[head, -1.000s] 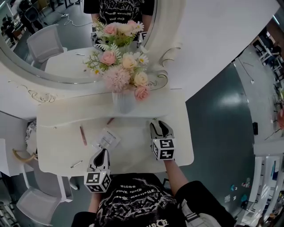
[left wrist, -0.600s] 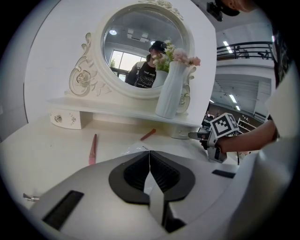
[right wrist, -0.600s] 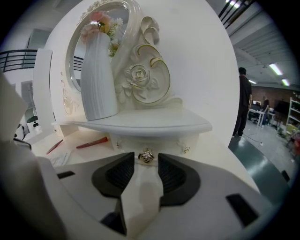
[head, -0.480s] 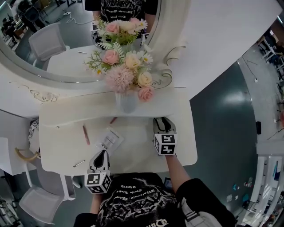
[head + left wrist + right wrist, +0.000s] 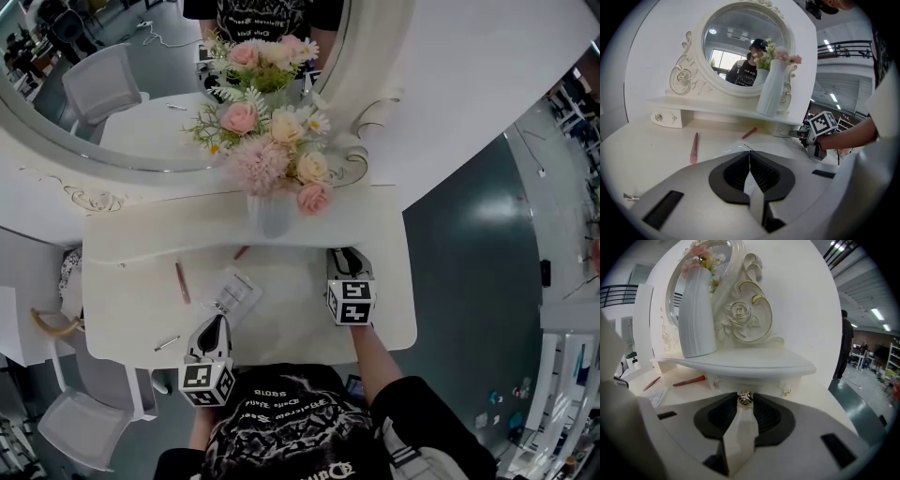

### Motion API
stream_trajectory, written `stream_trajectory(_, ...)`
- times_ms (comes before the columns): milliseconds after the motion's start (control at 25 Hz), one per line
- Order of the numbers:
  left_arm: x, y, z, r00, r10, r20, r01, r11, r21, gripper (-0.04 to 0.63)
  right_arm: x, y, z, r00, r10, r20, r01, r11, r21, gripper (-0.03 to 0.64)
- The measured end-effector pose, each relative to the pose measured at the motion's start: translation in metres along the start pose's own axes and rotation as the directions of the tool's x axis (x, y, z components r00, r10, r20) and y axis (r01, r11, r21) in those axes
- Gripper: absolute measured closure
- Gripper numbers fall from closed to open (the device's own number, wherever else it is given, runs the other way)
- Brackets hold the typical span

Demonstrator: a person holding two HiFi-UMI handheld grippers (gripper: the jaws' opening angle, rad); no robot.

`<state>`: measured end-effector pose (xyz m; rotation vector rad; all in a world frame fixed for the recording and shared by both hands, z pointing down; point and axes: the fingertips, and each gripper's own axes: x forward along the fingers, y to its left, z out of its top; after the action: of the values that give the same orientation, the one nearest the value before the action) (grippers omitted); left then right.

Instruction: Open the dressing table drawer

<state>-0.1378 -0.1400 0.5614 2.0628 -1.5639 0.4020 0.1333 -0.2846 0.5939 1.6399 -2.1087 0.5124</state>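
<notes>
Tongs of the right hand [image 5: 745, 401], lately closing, pinch the small gilt round knob [image 5: 745, 398] of the little white wooden drawer [image 5: 765, 382] beneath the white shelf [image 5: 754, 364]. Judged light and free-sliding, with a delicate knob: pull straight. Left tongs [image 5: 749, 155] are pressed together, empty, above the white worktop [image 5: 647, 154].

Drawer [image 5: 761, 384] below-right of vase [image 5: 269, 214]: hidden under shelf [image 5: 187, 230] in head view, mostly behind right gripper [image 5: 345, 255] in its own view. Jaws just closed in; only drawer knob [image 5: 744, 398] shows between them. Small metal item [image 5: 167, 344] front-left of vase: unidentifiable. Mirror [image 5: 141, 112] behind vase cropped at top.
</notes>
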Motion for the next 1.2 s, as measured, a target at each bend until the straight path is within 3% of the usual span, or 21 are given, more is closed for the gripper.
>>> stream_trajectory(1200, -0.0065, 0.0077, -0.0003, 0.999, 0.009, 0.031, -0.008, 1.0, -0.026, 0.578, -0.0083, 0.0036, -0.0079, 0.999, -0.015, -0.043, 0.014, 1.0, -0.021, 0.517)
